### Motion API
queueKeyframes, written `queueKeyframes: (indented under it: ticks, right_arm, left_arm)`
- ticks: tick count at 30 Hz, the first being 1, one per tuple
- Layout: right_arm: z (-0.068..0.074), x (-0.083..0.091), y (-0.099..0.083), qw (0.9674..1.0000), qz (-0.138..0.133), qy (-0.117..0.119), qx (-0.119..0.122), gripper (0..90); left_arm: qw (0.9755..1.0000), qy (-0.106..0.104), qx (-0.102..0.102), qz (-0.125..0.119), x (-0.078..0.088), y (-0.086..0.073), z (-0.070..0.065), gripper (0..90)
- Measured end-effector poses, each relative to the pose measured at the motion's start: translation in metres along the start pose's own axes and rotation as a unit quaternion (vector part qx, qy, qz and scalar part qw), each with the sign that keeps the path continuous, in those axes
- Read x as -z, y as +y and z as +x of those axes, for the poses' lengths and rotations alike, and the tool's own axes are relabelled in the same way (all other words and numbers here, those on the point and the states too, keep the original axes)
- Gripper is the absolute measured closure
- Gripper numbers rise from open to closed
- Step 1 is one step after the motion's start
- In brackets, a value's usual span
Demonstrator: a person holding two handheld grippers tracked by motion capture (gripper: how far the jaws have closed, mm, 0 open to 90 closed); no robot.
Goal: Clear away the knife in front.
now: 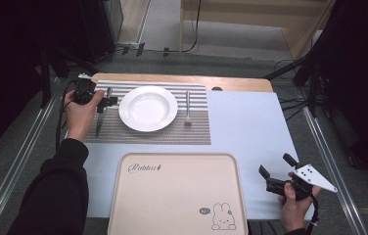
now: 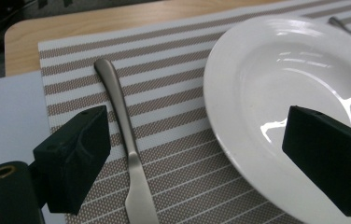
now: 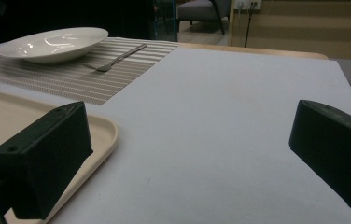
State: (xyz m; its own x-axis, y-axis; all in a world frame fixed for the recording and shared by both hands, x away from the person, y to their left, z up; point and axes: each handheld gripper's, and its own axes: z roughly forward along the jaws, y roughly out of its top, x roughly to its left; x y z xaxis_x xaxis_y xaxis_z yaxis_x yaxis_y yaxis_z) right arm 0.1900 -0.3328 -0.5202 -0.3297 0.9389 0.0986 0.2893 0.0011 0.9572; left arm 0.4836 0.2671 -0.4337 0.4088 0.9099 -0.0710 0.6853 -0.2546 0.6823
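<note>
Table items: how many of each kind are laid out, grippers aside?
Knife: 1
Fork: 1
Plate: 1
Placemat: 1
Tray: 1
Total: 5

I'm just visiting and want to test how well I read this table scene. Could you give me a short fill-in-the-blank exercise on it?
1. The round white plate rests on a ____ woven placemat.
2. The left gripper hovers with open jaws over the silver table ____, left of the plate.
3. The silver fork lies to the plate's ____.
4. The beige plastic tray has a drawn ____ in one corner.

Missing words: striped; knife; right; rabbit
</note>
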Motion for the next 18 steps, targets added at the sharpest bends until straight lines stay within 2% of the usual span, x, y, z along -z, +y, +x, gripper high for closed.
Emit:
queueKeyframes:
  ticks: [1, 2, 3, 4, 5, 6, 8, 13, 16, 18]
  right_arm:
    - [0.0, 0.0, 0.0, 1.0, 0.0, 0.0, 0.0, 0.0]
    - [0.0, 0.0, 0.0, 1.0, -0.001, 0.001, -0.001, 0.0]
    - [0.0, 0.0, 0.0, 1.0, -0.001, 0.001, -0.001, 0.0]
    - [0.0, 0.0, 0.0, 1.0, -0.001, 0.001, 0.0, 0.0]
    - [0.0, 0.0, 0.0, 1.0, -0.001, 0.0, 0.0, 0.0]
    - [0.0, 0.0, 0.0, 1.0, -0.001, 0.0, 0.0, 0.0]
    - [0.0, 0.0, 0.0, 1.0, -0.001, 0.0, 0.0, 0.0]
    - [0.0, -0.001, 0.0, 1.0, -0.001, 0.0, 0.0, 0.0]
    - [0.0, -0.001, 0.0, 1.0, 0.0, -0.001, 0.003, 0.0]
    - [0.0, -0.001, 0.0, 1.0, 0.0, -0.002, 0.005, 0.0]
  left_arm:
    - [1.0, 0.006, 0.003, 0.004, -0.001, 0.0, 0.001, 14.2]
    - [0.9996, 0.01, 0.018, 0.019, -0.004, 0.002, 0.003, 14.5]
    - [0.9996, 0.01, 0.018, 0.019, -0.004, 0.002, 0.003, 16.3]
    - [0.9989, 0.017, 0.031, 0.032, -0.006, 0.003, 0.005, 16.3]
    - [0.9977, 0.028, 0.047, 0.041, -0.008, 0.005, 0.006, 25.2]
    - [0.9966, 0.035, 0.059, 0.046, -0.008, 0.006, 0.007, 25.2]
    - [0.9953, 0.044, 0.073, 0.046, -0.009, 0.008, 0.009, 33.8]
    - [0.9927, 0.074, 0.06, 0.074, -0.017, 0.007, 0.011, 41.8]
    - [0.9922, 0.08, 0.05, 0.081, -0.022, 0.006, 0.012, 49.1]
    - [0.9928, 0.076, 0.047, 0.08, -0.025, 0.006, 0.012, 51.3]
